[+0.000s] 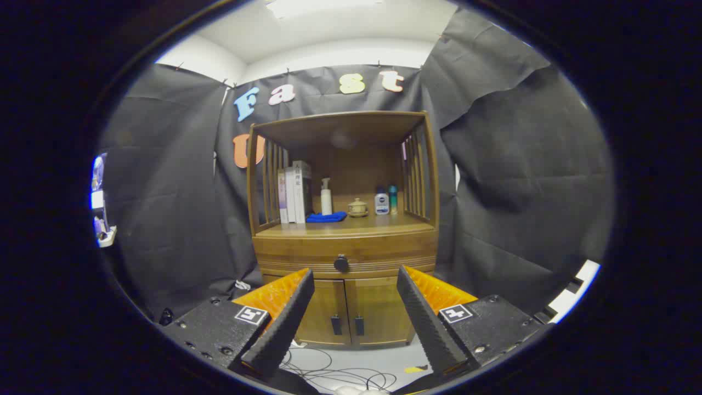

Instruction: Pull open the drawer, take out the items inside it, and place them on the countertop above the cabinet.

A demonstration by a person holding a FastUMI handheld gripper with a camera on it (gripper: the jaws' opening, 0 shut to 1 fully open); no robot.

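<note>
Gripper view: looks straight at a wooden cabinet (345, 241) standing against the black cloth wall.
Gripper (355, 323): held well short of the cabinet, touching nothing.
Fingers (285, 323): spread wide, black ribbed pads facing each other, orange backing behind them, nothing between them.
Drawer (345, 253): closed, a wide wooden front just under the counter, at 12 o'clock from the gap between the fingers.
Knob (341, 263): round and dark, at the middle of the drawer front, just above the fingertips' line and between them.
Counter (340, 226): the flat wooden top above the drawer, roofed by a slatted shelf frame.
Books (295, 192): standing upright at the counter's 9 o'clock side, against the slats.
Blue cloth (326, 218): lying flat just beside the books.
White pump bottle (326, 197): upright behind the cloth.
Small lidded pot (357, 208): near the counter's middle, toward the back.
Two small bottles (382, 203): one white and blue, one teal, side by side at the 3 o'clock side.
Lower doors (351, 315): two, closed, dark handles meeting at the centre, below the drawer.
Cables (329, 373): looped on the pale floor at 6 o'clock of the cabinet.
</note>
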